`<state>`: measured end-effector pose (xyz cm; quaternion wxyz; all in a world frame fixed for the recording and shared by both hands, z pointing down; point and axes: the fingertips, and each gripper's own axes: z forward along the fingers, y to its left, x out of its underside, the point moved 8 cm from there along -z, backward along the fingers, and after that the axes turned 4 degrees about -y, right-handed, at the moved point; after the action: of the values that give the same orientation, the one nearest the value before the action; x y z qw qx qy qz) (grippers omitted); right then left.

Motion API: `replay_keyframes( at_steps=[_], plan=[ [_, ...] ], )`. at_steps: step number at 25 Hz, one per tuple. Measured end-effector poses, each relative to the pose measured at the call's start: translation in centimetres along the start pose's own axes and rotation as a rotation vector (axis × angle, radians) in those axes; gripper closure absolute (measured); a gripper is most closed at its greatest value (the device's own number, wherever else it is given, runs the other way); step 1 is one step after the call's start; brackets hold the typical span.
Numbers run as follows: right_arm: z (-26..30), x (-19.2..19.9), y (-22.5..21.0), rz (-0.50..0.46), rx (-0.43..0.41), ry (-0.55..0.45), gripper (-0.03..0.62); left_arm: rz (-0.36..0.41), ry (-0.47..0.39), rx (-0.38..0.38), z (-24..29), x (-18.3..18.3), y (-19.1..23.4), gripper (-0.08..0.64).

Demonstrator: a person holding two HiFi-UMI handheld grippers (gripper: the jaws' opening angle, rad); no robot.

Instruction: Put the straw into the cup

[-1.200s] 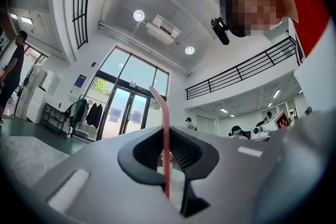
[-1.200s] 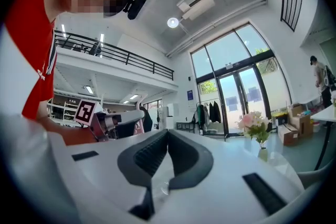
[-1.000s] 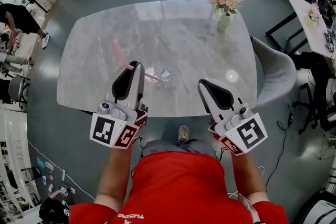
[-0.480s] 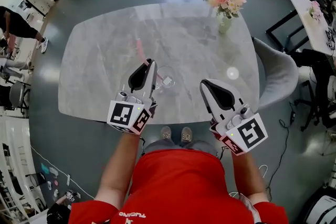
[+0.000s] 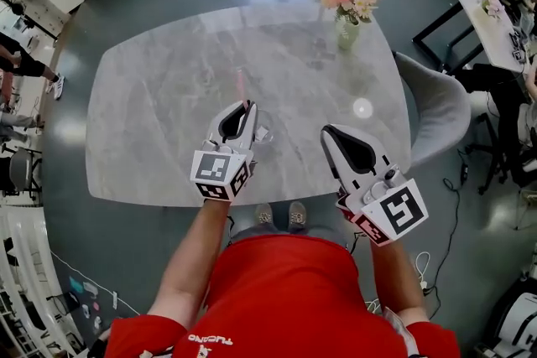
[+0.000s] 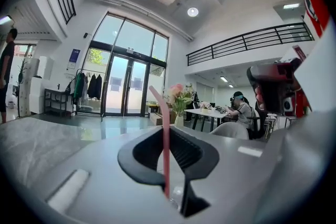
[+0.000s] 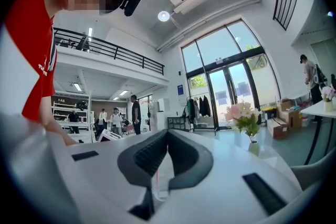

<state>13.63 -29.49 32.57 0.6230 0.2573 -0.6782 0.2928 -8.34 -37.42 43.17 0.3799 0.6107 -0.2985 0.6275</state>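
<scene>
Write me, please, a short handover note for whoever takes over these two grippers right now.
Left gripper: shut on the pink straw, held upright with its bent end up, right at the clear cup on the table.
Right gripper: shut, empty, off to the cup's right.
Done: straw lifted and brought to the cup.
Unclear: the gripper hides the straw's lower end, so I cannot tell whether it is already inside the rim.
Left: lower the straw in, open the left jaws, withdraw.
</scene>
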Motion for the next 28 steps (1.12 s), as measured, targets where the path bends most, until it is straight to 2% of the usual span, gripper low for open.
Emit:
replay_keyframes(
  at_steps=[8, 16, 22, 28],
  plan=[
    [0.1, 0.6, 0.1, 0.006, 0.029, 0.021, 0.591, 0.019, 0.098, 0.03, 1.0, 2.5, 0.3, 0.52],
    [-0.1, 0.8, 0.1, 0.007, 0.05, 0.033, 0.591, 0.024, 0.12, 0.077, 1.6, 3.0, -0.1, 0.52],
    [-0.1, 1.2, 0.0, 0.014, 0.054, 0.042, 0.591, 0.022, 0.092, 0.053, 0.7, 2.5, 0.2, 0.508],
    [0.0, 1.5, 0.3, 0.022, 0.044, 0.045, 0.591, 0.038, -0.01, 0.064, -1.8, -0.7, -0.5, 0.508]
  ],
)
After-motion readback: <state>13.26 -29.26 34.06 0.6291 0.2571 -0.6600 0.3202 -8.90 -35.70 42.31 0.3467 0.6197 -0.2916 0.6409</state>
